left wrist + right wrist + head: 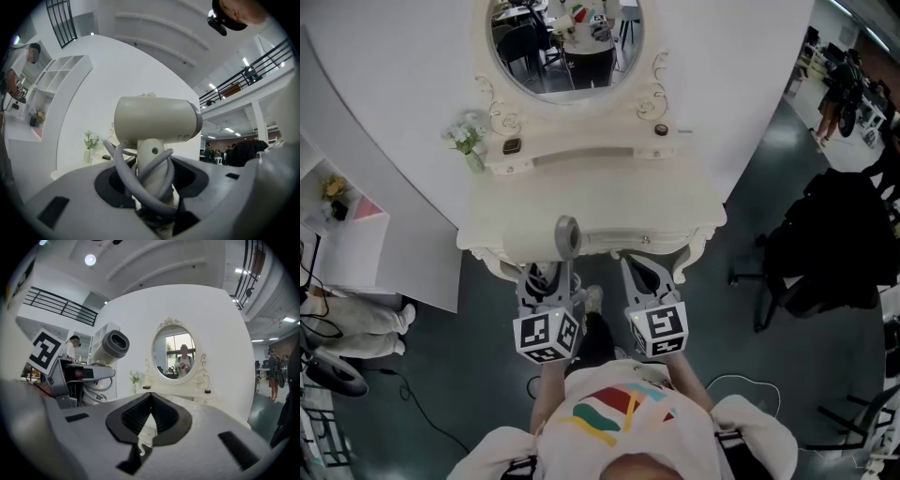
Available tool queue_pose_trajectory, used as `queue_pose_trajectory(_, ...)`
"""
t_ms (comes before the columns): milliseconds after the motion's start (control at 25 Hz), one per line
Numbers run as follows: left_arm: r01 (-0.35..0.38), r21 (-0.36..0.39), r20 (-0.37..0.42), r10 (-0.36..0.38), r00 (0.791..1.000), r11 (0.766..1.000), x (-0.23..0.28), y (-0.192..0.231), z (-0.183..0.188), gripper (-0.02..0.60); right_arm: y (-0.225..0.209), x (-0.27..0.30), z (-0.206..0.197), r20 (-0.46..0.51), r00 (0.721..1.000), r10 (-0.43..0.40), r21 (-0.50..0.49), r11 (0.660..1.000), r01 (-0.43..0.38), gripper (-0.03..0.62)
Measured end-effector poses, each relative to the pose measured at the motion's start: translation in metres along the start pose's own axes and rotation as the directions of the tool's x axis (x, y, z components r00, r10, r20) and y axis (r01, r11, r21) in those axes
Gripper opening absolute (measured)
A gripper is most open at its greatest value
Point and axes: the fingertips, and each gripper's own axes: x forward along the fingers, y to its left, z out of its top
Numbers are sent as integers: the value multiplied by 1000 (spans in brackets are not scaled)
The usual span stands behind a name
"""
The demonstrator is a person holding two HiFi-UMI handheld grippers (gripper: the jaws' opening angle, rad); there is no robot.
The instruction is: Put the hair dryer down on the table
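- Left gripper: jaws clamped on the upright handle of the hair dryer, pressing through the grey cord looped round that handle
- Hair dryer: carried over the near edge of the dressing table, at about 7 o'clock on its top; barrel lies crosswise above the jaws; whether it touches the top cannot be told
- Right gripper: jaw tips pressed together, nothing between them; it sits just beside the left gripper, at its 3 o'clock
- Table top: flower vase at 10 o'clock; oval mirror at 12 o'clock
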Motion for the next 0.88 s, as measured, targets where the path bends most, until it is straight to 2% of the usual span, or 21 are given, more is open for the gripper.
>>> queue_pose_trajectory(280, 17, -35, 24, -16, 1000, 999, 6, 1, -2, 201, 3, 7, 6, -1, 999, 38, -55, 998, -38, 0)
queue_pose_trajectory(600, 43, 25, 70, -44, 997, 999, 4, -5, 14, 201, 7, 11, 13, 14, 999, 41, -62, 997, -40, 0)
queue_pose_trajectory(880, 39, 15, 70, -40, 997, 999, 4, -3, 15, 201, 4, 14, 24, 47, 999, 24, -63, 998, -21, 0)
